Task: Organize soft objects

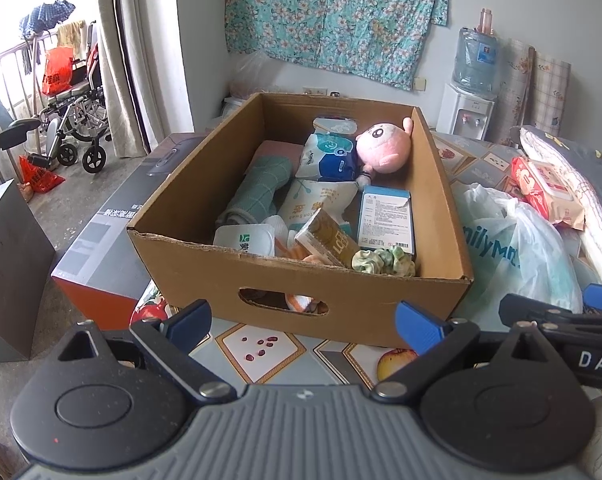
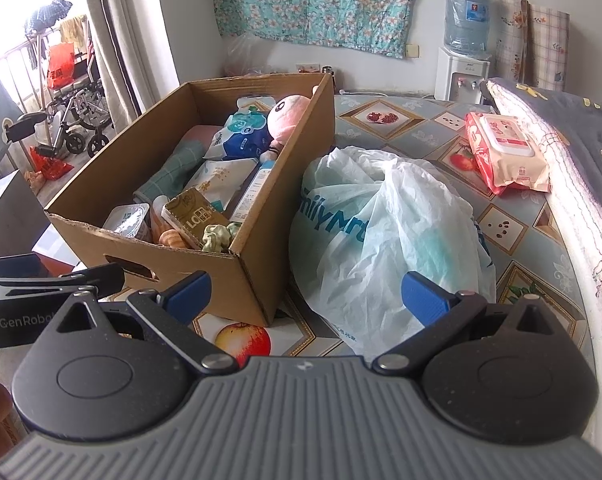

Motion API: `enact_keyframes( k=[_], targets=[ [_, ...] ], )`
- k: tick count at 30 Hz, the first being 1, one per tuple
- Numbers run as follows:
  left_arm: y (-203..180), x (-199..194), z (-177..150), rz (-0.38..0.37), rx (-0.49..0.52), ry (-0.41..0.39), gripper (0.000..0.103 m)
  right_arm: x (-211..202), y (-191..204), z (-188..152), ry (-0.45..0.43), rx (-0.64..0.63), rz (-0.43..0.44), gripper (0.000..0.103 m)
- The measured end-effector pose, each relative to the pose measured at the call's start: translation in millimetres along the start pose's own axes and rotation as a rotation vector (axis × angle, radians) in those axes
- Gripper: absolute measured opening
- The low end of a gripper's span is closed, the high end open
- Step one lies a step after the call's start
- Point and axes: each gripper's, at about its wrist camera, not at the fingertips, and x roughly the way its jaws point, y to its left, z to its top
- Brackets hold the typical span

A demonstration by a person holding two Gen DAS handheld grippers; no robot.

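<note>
Nearest the viewer, the left gripper [image 1: 305, 320] hangs spread wide with nothing between its blue-padded fingers [image 1: 419, 326], just short of the near wall of the open brown cardboard box [image 1: 301, 280] at twelve o'clock. The right gripper [image 2: 307, 294] is likewise spread wide and empty; its right-hand pad sits in front of the crumpled white and pale-green plastic shopping bag [image 2: 389, 232] at twelve o'clock, though whether it touches the bag cannot be told. That bag lies on the fruit-patterned mattress cover [image 2: 513, 216], just beside the box's right wall. The likely trouble, as a judgement: thin slippery film may bunch or slide out of a shallow pinch, and a grip on one fold could spill whatever is inside. The box is already crowded, so a bulky bag may catch on its rim or push the green ruffled fabric scrunchie [image 1: 383, 260] out of the near right corner. Deeper in the box, at one o'clock, the pink round-headed plush doll [image 1: 383, 146] rests against the far right wall. Well apart at two o'clock lies a red and white wet-wipes pack [image 2: 505, 152].
</note>
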Motion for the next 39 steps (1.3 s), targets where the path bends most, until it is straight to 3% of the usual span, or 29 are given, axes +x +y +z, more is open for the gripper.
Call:
enact_keyframes(
  k=[39],
  targets=[
    [4.6,4.2,-1.9,-0.005,-0.002,0.012,0.099,3.1,1.7,-0.8,0.011,-0.006,-0.004,0.102]
  ],
)
